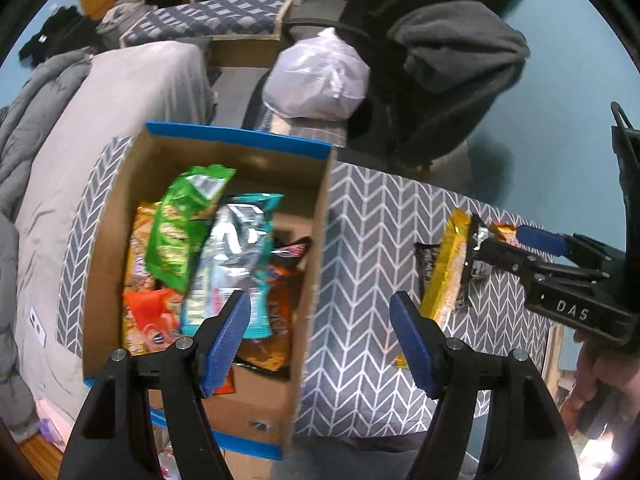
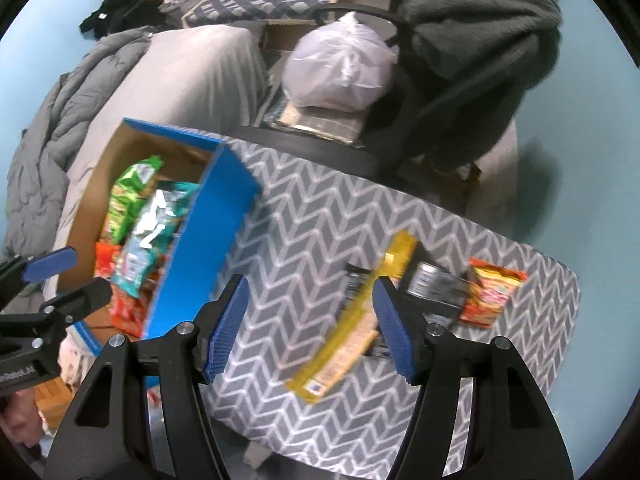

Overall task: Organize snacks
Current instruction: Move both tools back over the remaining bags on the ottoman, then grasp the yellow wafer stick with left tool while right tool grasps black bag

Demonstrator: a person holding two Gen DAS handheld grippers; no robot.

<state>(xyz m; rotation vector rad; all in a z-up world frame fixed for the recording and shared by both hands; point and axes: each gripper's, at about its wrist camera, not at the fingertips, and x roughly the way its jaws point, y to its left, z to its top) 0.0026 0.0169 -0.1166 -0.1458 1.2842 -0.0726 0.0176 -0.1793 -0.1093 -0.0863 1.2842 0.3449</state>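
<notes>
A blue-edged cardboard box (image 1: pixel 316 240) stands on a grey herringbone ottoman (image 1: pixel 368 240) and holds several snack bags, among them a green one (image 1: pixel 180 220) and a teal-silver one (image 1: pixel 236 256). My left gripper (image 1: pixel 320 328) is open and empty above the box's right wall. On the ottoman lie a yellow packet (image 2: pixel 352 324), a black-silver packet (image 2: pixel 436 284) and an orange-red packet (image 2: pixel 492 292). My right gripper (image 2: pixel 308 328) is open and empty, just above the yellow packet's left side. The box also shows in the right wrist view (image 2: pixel 200 256).
A grey bed (image 1: pixel 120 120) lies left of the ottoman. A white plastic bag (image 1: pixel 320 76) sits behind it. A chair draped with a dark grey fleece (image 1: pixel 452 64) stands at the back right. The right gripper shows in the left wrist view (image 1: pixel 496 244).
</notes>
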